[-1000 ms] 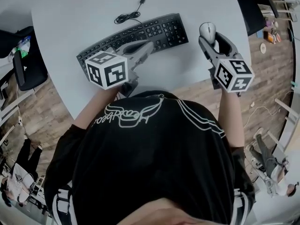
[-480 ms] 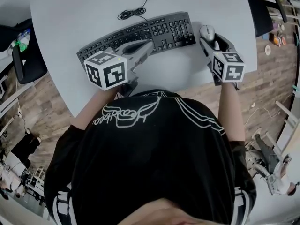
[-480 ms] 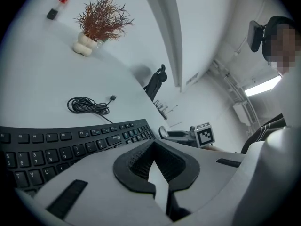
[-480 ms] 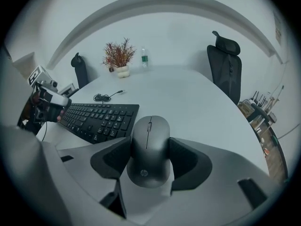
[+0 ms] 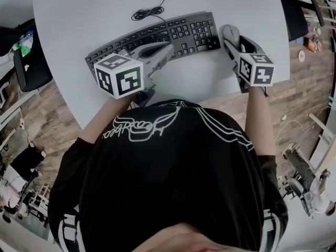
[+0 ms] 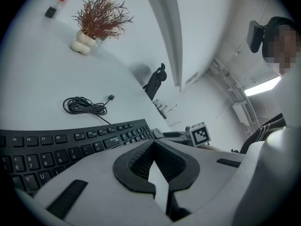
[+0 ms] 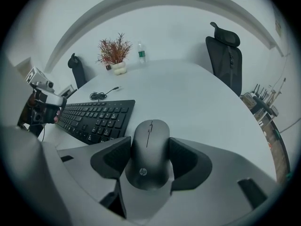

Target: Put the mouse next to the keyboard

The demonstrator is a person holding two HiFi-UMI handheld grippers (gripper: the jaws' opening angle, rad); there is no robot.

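Note:
The dark grey mouse (image 7: 150, 152) sits between the two pads of my right gripper (image 7: 150, 145), which is shut on its sides. In the head view the mouse (image 5: 231, 34) lies just past the right end of the black keyboard (image 5: 157, 35), with the right gripper (image 5: 232, 41) behind it. I cannot tell if the mouse touches the white table (image 5: 79, 14). The keyboard (image 7: 96, 117) lies to the mouse's left. My left gripper (image 5: 167, 47) hovers over the keyboard's front edge, shut and empty (image 6: 154, 147); the keyboard (image 6: 70, 147) shows beyond it.
The keyboard's coiled cable (image 5: 147, 14) lies behind it on the table. A potted dry plant (image 7: 114, 55) and a bottle (image 7: 141, 53) stand at the far side. A black office chair (image 7: 225, 55) is past the table; another chair (image 5: 29, 62) stands at the left.
My right gripper has carried the mouse leftward, closing the gap to the keyboard's right end. The left gripper has stayed over the keyboard.

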